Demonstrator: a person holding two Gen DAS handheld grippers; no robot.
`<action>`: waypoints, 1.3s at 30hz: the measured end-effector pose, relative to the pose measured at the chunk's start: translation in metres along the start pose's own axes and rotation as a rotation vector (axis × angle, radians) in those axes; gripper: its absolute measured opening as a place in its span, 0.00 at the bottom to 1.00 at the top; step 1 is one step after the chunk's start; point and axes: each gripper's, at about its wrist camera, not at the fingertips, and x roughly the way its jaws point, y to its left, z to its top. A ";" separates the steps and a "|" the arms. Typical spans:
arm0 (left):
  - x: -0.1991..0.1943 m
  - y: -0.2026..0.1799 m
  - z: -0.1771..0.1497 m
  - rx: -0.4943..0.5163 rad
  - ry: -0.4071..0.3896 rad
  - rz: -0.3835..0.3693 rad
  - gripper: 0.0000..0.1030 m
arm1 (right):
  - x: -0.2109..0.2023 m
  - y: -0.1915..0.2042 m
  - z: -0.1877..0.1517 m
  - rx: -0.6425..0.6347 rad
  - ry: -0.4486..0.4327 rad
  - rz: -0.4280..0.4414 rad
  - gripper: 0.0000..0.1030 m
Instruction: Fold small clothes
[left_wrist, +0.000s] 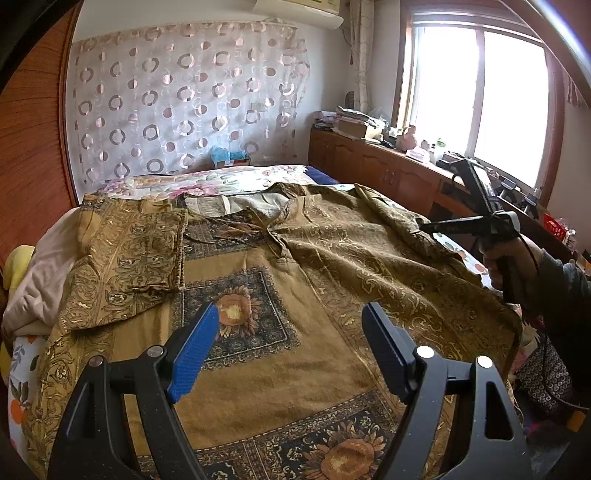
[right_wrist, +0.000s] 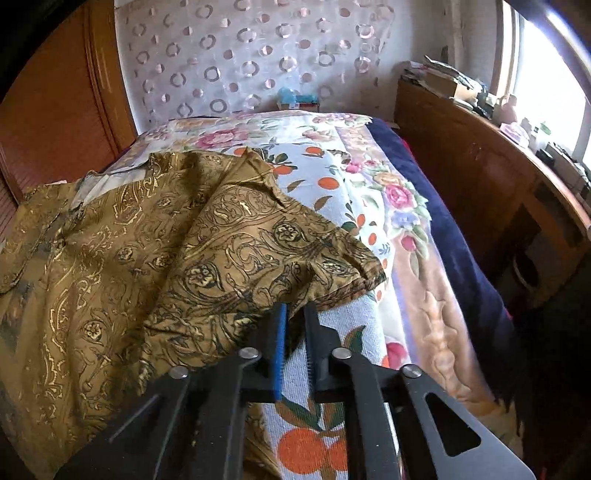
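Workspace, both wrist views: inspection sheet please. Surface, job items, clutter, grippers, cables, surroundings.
Surface: bed with floral and orange-print covers, blue blanket along its far side.
Job's things: brown patterned shirt spread flat, one sleeve already folded inward, the other sleeve still out.
Clutter: crumpled bedding beside the shirt.
Grippers: left gripper open above the shirt, holding nothing; right gripper nearly shut at the hem of the other sleeve, fabric between its pads.
Cables: thin cord at the right hand.
Surroundings: circle-print curtain, bright window, wooden cabinet topped with papers and bottles.
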 end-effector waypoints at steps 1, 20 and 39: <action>0.001 -0.001 0.000 -0.003 -0.002 0.004 0.78 | -0.001 0.001 0.002 0.003 -0.017 0.016 0.04; -0.010 0.020 -0.003 -0.050 -0.020 0.022 0.78 | -0.078 0.101 0.046 -0.211 -0.223 0.326 0.32; -0.005 0.040 0.012 0.000 -0.005 0.062 0.78 | 0.029 0.049 0.014 -0.155 -0.003 0.087 0.41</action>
